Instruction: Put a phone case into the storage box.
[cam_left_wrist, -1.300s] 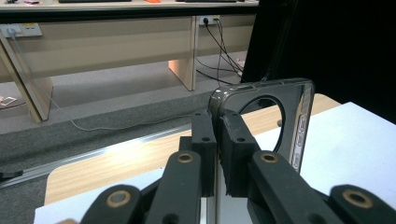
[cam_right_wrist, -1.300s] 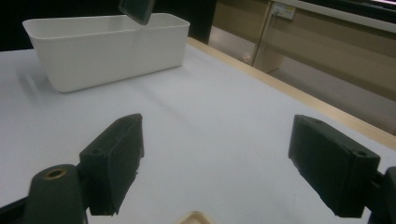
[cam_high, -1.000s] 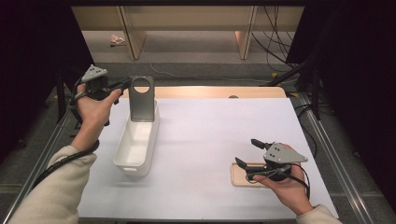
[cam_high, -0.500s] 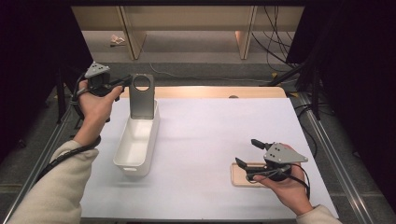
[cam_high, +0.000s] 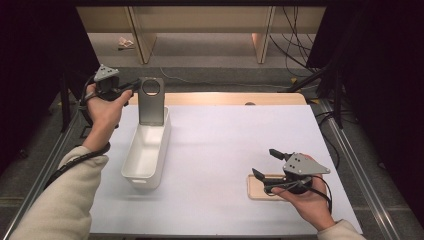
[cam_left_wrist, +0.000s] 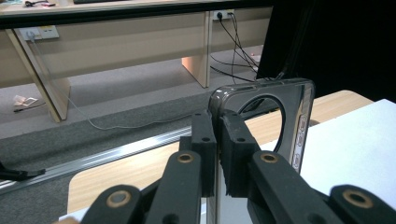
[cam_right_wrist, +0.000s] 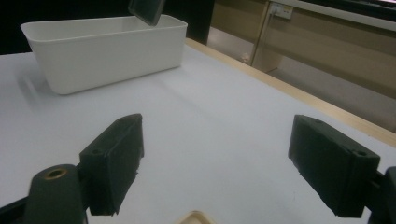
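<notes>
Left gripper (cam_high: 134, 86) pinches the grey plate (cam_high: 150, 102) by its top edge; it looks stiff, light, slick.

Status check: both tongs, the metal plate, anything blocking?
Left tongs shut on metal plate, upright above white bin. Right tongs open over wooden tray. Nothing blocking.

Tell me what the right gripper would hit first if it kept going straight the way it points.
Likely the white bin: the right gripper, jaws open, faces it across bare white tabletop. The bin sits left of centre, so it might pass beside it.
</notes>
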